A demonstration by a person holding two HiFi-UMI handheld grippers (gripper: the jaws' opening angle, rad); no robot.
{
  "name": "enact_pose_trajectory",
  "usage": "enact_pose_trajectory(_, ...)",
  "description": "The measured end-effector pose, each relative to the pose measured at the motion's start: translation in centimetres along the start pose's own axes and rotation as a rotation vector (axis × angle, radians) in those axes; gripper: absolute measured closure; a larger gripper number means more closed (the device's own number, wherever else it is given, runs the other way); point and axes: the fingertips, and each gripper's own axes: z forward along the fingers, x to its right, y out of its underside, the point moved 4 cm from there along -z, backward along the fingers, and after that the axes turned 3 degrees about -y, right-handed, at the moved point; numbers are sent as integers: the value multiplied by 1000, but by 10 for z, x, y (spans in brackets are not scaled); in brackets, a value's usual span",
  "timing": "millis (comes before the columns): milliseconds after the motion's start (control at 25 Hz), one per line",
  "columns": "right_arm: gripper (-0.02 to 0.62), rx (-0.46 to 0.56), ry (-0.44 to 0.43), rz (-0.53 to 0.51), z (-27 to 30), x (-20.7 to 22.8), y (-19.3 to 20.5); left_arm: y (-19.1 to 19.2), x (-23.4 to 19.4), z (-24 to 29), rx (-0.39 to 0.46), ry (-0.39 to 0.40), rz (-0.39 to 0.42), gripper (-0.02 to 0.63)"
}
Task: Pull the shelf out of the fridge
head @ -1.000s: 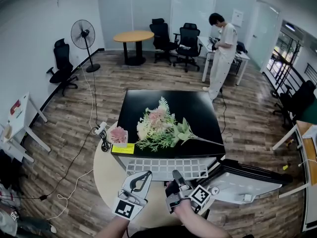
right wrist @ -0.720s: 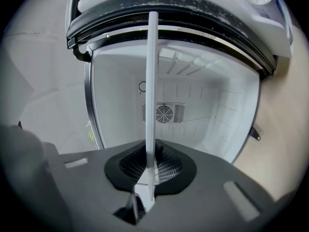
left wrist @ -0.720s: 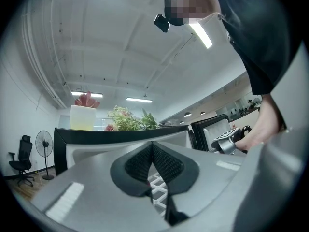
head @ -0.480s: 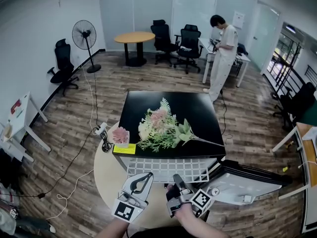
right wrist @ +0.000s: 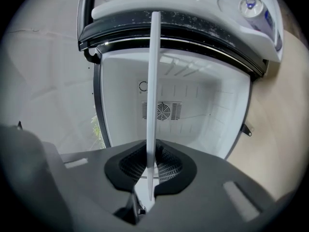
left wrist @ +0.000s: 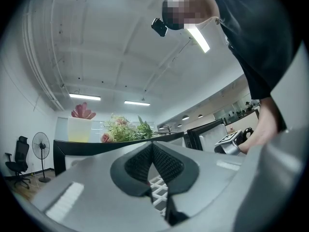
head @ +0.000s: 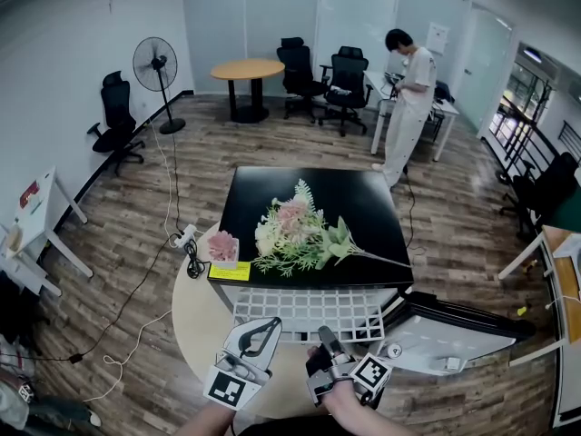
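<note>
The fingers (left wrist: 137,166) of the left gripper (left wrist: 152,151) are pressed together on nothing. They are held low before the fridge (head: 363,198), near the left front corner of the shelf (head: 309,312), and I can't tell whether they touch it. To its right, the right gripper (right wrist: 150,166) is clenched on the shelf's front edge, the thin white rail sandwiched between its ribbed pads. The shelf is a flat white grid of slim bars. It sticks out level from the fridge mouth just under the glossy black top, where a bunch of flowers (head: 290,234) lies. Seen edge-on from the right gripper, it is only a narrow strip running back toward the fan grille (right wrist: 161,111) on the rear wall. I'd judge it light and stiff, though thin enough to flex a little, with a smooth coating that could slip in a pinch. The front rail near the middle looks the sensible hold, since a pull from far off-centre could skew it in its runners. Once the back end clears them it will likely droop, so a second grip on the left side would steady it. Further right, the fridge door (head: 454,334) stands swung open, clear of the shelf's path.
</note>
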Motion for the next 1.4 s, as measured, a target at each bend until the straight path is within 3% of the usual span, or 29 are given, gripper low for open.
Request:
enact_pose_trajectory(840,558,-43,54,-88,-39,-7,13,-6,13,-3,13,49,20,606)
enact_pose_trajectory(960,560,-77,56,-214,-49,-17,18,-6,17,-3,16,67,15,606)
enact_pose_trajectory(1080,560,-97,-53,-368,-48,-44,20,-3,19,-1,11,77,7,606)
enact_pose_trajectory(1400,561,-91,90,-664,-69,-30,4,-3,26,3,8,92,-27,606)
